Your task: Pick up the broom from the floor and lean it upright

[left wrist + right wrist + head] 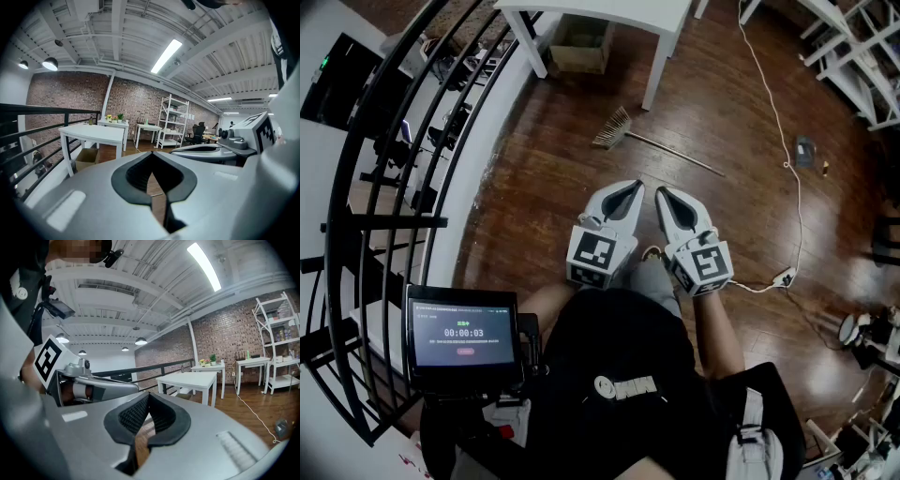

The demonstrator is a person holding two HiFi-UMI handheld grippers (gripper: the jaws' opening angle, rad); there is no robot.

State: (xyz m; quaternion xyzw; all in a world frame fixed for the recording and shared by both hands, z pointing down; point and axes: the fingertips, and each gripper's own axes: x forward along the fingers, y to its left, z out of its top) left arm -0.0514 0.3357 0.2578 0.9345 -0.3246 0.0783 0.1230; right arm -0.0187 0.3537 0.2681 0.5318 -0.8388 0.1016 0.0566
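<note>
Inspection showed us the left gripper [630, 187] and right gripper [662, 193] held side by side before the person's torso, pointing forward and slightly downward, both pairs of jaws pressed together on nothing, while the broom [649, 141] lay flat on the floor [722, 103] well ahead.

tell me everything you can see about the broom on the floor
The broom lies flat on the dark wooden floor, just in front of the white table. It has a thin, pale, straight handle and a fanned, straw-coloured bristle head. The head end lies nearest the table's legs, and the handle slants away to the right in the head view. Only the floor touches it.
</note>
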